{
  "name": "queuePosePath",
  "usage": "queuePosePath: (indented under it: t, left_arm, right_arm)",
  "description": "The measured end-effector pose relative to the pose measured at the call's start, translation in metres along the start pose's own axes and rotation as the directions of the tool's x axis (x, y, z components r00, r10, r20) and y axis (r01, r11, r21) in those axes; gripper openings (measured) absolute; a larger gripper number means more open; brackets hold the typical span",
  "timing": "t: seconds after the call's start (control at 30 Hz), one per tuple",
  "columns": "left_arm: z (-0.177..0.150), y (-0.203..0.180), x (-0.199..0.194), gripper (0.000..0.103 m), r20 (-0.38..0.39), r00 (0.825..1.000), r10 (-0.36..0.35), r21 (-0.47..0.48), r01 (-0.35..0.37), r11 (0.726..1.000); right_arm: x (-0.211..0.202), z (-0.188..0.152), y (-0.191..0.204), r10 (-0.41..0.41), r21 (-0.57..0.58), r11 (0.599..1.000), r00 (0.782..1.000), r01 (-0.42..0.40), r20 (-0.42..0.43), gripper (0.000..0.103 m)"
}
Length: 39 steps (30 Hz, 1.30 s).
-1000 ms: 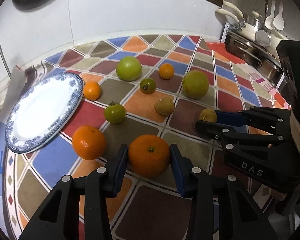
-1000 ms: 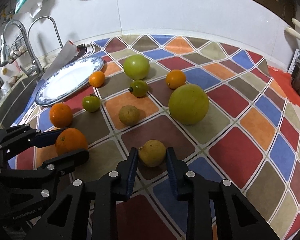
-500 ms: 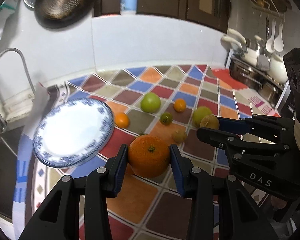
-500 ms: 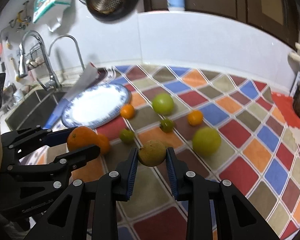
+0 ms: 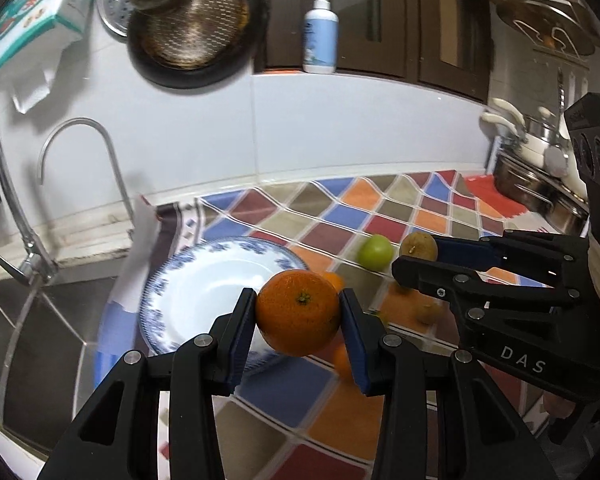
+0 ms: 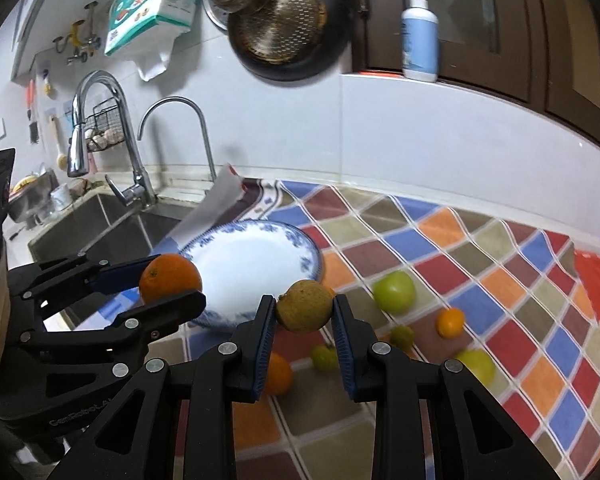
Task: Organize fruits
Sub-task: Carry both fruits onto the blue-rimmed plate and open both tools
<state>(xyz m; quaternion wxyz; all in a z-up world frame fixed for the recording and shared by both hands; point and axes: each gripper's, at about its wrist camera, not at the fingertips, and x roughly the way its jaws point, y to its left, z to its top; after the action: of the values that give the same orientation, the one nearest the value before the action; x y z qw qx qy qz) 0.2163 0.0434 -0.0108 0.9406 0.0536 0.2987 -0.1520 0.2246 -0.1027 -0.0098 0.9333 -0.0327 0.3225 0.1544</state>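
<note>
My left gripper [image 5: 298, 314] is shut on a large orange [image 5: 298, 312], held in the air over the near rim of the blue-and-white plate [image 5: 204, 280]. My right gripper [image 6: 303, 312] is shut on a small brownish-yellow fruit [image 6: 304, 310], lifted beside the plate [image 6: 252, 264]. In the right wrist view the left gripper [image 6: 168, 284] with its orange [image 6: 170, 278] hangs at the left. In the left wrist view the right gripper [image 5: 414, 254] with the brownish fruit [image 5: 419, 246] is at the right. Several fruits lie on the checked cloth [image 6: 480, 280]: a green tomato [image 6: 394, 291], a small orange [image 6: 451, 322].
A sink [image 6: 100, 228] with two taps [image 6: 100, 128] lies left of the plate. A pan and a strainer [image 6: 284, 24] hang on the white wall, beside a pump bottle [image 6: 419, 40]. Metal pots [image 5: 540, 184] stand at the right. A white paper sheet [image 6: 212, 208] leans behind the plate.
Both grippers have risen off the cloth with their fruits and swung left toward the plate. The other fruits have dropped lower and smaller in view.
</note>
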Motion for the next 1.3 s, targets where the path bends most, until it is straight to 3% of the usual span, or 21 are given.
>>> queuePosePath:
  t: [0.27,0.73,1.3]
  left_arm:
    - [0.012,0.043,0.017,0.041,0.004,0.999,0.042,0.000,-0.042,0.999]
    - [0.021,0.101,0.081,0.041,-0.055,0.996,0.076,0.007,-0.075,0.997]
    - [0.012,0.125,0.170,0.041,-0.220,0.975,0.042,0.016,-0.039,0.999]
  right_arm:
    - [0.040,0.028,0.021,0.058,-0.006,0.998,0.998,-0.058,-0.014,0.029]
    - [0.129,0.069,0.041,0.055,-0.075,0.995,0.993,-0.063,-0.104,0.029]
    - [0.220,0.067,0.034,0.045,-0.116,0.990,0.956,-0.082,-0.290,0.029]
